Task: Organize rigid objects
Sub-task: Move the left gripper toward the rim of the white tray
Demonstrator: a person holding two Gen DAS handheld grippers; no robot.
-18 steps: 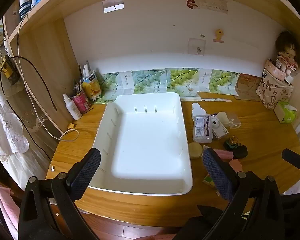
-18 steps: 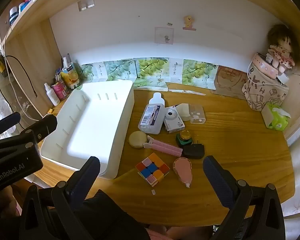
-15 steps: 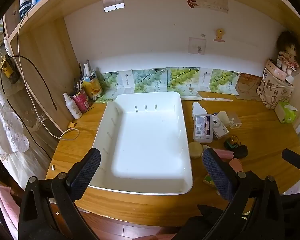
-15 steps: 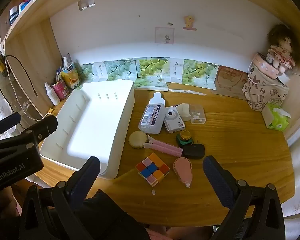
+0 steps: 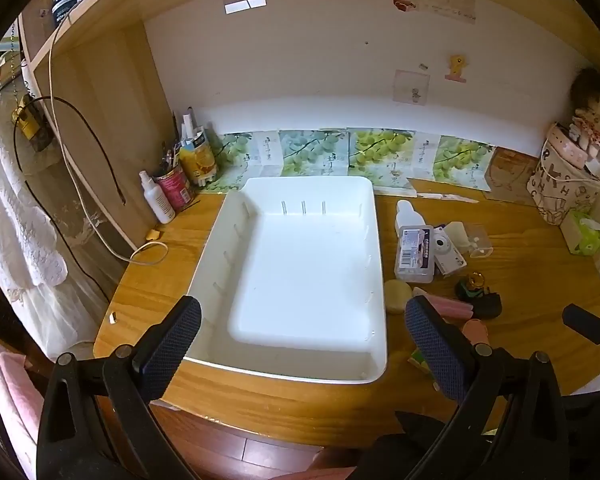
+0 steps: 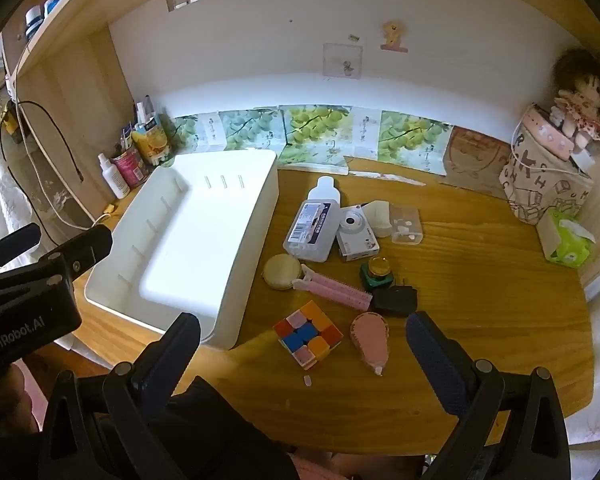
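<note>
Desk scene, two handheld grippers, both poised above the near edge of the desk. Almost nothing has changed vs. half a sec ago: same views, only a very slight drift, no item moved. So the task reads as not yet begun.

Landmark: white tray (image 5: 300, 264), lying flat on the wooden desk (image 6: 480, 320), nothing inside it. The left gripper (image 5: 302, 344) hangs over the tray's near rim, fingers spread wide, holding nothing. The right gripper (image 6: 302, 354) is right of the tray, fingers also wide, nothing held.

All loose items sit right of the tray: a colour cube (image 6: 308, 334) nearest the tray's near-right corner, a pink tape dispenser (image 6: 370, 340) just beyond it, a pink comb (image 6: 334, 288), a round tan compact (image 6: 282, 272) close to the tray wall, a clear labelled box (image 6: 312, 230), a small white camera (image 6: 356, 232), a black plug (image 6: 394, 300).

Judgement: the cube is prob. the easiest first pick for the right gripper, then into the tray.
</note>
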